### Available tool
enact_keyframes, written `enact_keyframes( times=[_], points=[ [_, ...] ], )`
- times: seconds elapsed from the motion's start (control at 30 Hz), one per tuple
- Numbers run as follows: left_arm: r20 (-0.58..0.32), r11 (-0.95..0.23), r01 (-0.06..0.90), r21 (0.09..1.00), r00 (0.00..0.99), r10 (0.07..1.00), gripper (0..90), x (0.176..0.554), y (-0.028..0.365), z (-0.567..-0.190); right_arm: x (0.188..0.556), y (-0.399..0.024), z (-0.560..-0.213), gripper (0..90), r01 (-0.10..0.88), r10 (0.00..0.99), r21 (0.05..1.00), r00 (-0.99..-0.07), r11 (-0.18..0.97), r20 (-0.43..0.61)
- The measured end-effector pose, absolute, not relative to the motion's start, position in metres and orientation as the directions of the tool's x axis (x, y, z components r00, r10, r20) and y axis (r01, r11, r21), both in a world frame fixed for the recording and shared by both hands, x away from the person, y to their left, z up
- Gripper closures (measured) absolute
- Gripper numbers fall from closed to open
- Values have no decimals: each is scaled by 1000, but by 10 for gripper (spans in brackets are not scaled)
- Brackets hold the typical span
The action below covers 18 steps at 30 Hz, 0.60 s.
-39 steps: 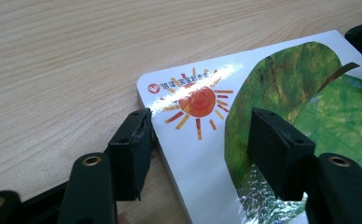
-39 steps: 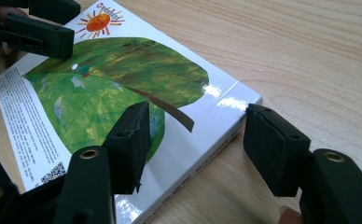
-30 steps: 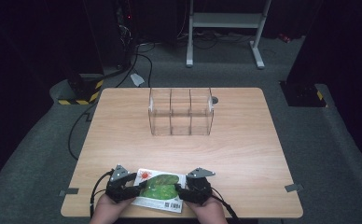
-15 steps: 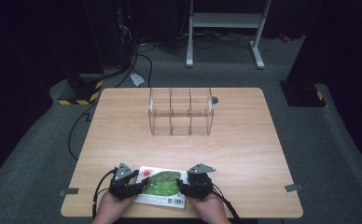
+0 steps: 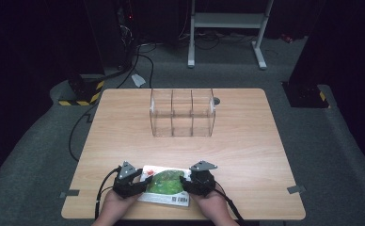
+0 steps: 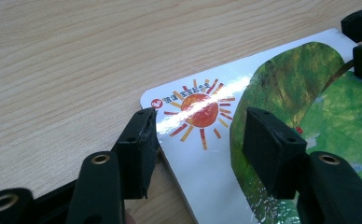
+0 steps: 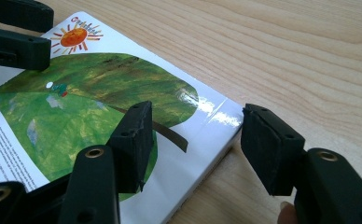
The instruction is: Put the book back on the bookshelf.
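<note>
While the high view shows organiser (image 5: 182,113), left gripper view shows sun (image 6: 198,109).

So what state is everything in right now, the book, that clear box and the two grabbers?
Book: closed, lying flat on the table, back cover up.
Clear box: upright, three compartments, all empty.
Left gripper: jaws have just been closing, straddling the book's corner, not pressing.
Right gripper: jaws open, straddling the book's other end, not pressing.
</note>
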<state>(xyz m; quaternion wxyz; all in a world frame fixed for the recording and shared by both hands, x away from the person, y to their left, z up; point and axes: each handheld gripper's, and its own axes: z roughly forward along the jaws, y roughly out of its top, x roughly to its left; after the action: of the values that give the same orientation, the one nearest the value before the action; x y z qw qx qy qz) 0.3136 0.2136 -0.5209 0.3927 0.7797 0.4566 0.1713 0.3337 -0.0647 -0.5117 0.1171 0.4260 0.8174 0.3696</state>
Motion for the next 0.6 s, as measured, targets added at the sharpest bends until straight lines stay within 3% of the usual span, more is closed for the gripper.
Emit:
enact_keyframes(
  times=[0.43,0.6],
  points=[
    [-93,-280,577,767,532,841,455,329,199,-520,354,-78,-509,427,628,797,689,-592,362,121],
    [-169,-187,621,761,469,867,418,321,211,-519,344,-89,-507,350,651,813,688,-561,319,154]
  ],
)
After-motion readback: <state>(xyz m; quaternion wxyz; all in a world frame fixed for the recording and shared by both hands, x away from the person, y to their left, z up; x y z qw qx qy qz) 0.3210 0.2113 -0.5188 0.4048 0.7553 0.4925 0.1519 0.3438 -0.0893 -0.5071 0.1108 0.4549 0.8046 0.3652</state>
